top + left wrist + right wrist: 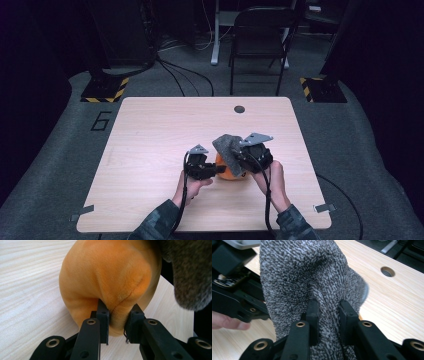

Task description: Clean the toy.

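Observation:
An orange plush object (pixel 229 171) rests on the wooden table (pixel 150 140) near its front middle. My left gripper (pixel 212 171) is shut on a fold of that orange plush (pixel 110 282), its jaws pinching the soft fabric. A grey speckled cloth (pixel 229 150) stands up over the plush, held from the right. My right gripper (pixel 242 159) is shut on the grey cloth (pixel 312 277), which bunches between its jaws. In the right gripper view the left gripper's black body (pixel 234 295) sits just beyond the cloth at left.
A round cable hole (pixel 239 109) lies near the table's far edge. A black folding chair (pixel 260 40) stands behind the table, with cables on the floor. Yellow-black striped bases (pixel 105 90) flank the far corners.

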Tool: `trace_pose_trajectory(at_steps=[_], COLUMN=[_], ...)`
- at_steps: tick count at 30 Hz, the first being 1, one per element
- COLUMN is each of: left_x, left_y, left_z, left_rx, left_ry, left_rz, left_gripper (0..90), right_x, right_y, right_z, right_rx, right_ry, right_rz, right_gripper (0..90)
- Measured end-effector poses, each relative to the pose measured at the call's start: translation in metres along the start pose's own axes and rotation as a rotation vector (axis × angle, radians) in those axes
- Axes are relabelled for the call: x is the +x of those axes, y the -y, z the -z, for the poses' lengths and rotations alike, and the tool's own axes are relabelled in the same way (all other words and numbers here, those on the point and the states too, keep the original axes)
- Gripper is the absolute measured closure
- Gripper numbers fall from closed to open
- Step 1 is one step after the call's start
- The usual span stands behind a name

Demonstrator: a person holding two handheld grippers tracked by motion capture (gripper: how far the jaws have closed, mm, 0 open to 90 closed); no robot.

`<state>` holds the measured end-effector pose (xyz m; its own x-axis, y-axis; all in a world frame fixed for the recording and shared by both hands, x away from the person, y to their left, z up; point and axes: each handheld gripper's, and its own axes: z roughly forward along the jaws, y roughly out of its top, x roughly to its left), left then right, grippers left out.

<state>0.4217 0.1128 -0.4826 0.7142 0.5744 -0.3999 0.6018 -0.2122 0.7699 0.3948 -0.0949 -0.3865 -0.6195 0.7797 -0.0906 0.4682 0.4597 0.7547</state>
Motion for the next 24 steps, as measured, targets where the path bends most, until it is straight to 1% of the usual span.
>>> trace_pose_trajectory(at_steps=[1,3,4,5,6,7,8,10,11,13,14,16,18,19,20,22,23,24], left_x=[-0.002,-0.006,-0.007,-0.006,-0.006,-0.005,-0.004,-0.004,-0.005,-0.004,-0.002,-0.002,-0.001,-0.001,-0.001,0.000,-0.001,-0.001], left_y=[0.000,0.000,0.000,0.001,0.001,0.002,0.002,0.002,0.002,0.002,0.002,0.003,0.003,0.003,0.003,0.003,0.003,0.003], left_z=[-0.001,-0.002,-0.003,-0.004,-0.004,-0.005,-0.004,-0.005,-0.005,-0.005,-0.005,-0.005,-0.005,-0.005,-0.005,-0.006,-0.006,-0.006], left_rx=[-0.011,-0.001,-0.001,0.003,0.005,-0.004,-0.006,-0.009,-0.010,-0.007,-0.008,-0.013,-0.013,-0.014,-0.013,-0.015,-0.010,-0.011], left_ry=[-0.001,-0.012,-0.013,-0.017,-0.015,-0.007,-0.006,-0.003,-0.007,0.000,0.000,0.005,0.005,0.008,0.009,0.012,0.013,0.014], left_rz=[0.000,-0.046,-0.047,-0.048,-0.047,-0.033,-0.030,-0.028,-0.017,-0.027,-0.036,-0.027,-0.023,-0.021,-0.021,-0.024,-0.024,-0.024], left_gripper=[76.4,76.5,76.5,76.5,76.6,76.6,76.7,76.9,76.9,77.0,77.0,77.0,77.0,77.0,77.0,77.0,77.0,77.0], right_x=[0.002,0.008,0.010,0.011,0.009,0.007,0.005,0.003,0.001,-0.002,-0.005,-0.012,-0.023,-0.029,-0.035,-0.047,-0.051,-0.054], right_y=[0.000,0.001,0.003,0.006,0.008,0.009,0.009,0.010,0.011,0.013,0.014,0.018,0.023,0.026,0.030,0.038,0.042,0.045], right_z=[-0.002,-0.008,-0.012,-0.017,-0.019,-0.020,-0.021,-0.019,-0.019,-0.017,-0.017,-0.017,-0.019,-0.020,-0.022,-0.027,-0.030,-0.033], right_rx=[-0.006,0.015,0.035,0.044,0.049,0.053,0.039,0.057,0.051,0.070,0.066,0.082,0.099,0.121,0.121,0.150,0.163,0.178], right_ry=[-0.008,-0.001,0.025,0.070,0.069,0.064,0.064,0.063,0.072,0.082,0.088,0.122,0.136,0.152,0.163,0.158,0.165,0.167], right_rz=[0.010,0.033,0.052,0.076,0.084,0.080,0.075,0.065,0.067,0.067,0.056,0.051,0.012,-0.002,-0.020,-0.049,-0.056,-0.078], right_gripper=[73.0,72.8,72.9,73.1,73.1,73.1,73.1,73.3,73.3,73.3,73.3,73.3,73.3,73.3,73.3,73.3,73.3,73.3])
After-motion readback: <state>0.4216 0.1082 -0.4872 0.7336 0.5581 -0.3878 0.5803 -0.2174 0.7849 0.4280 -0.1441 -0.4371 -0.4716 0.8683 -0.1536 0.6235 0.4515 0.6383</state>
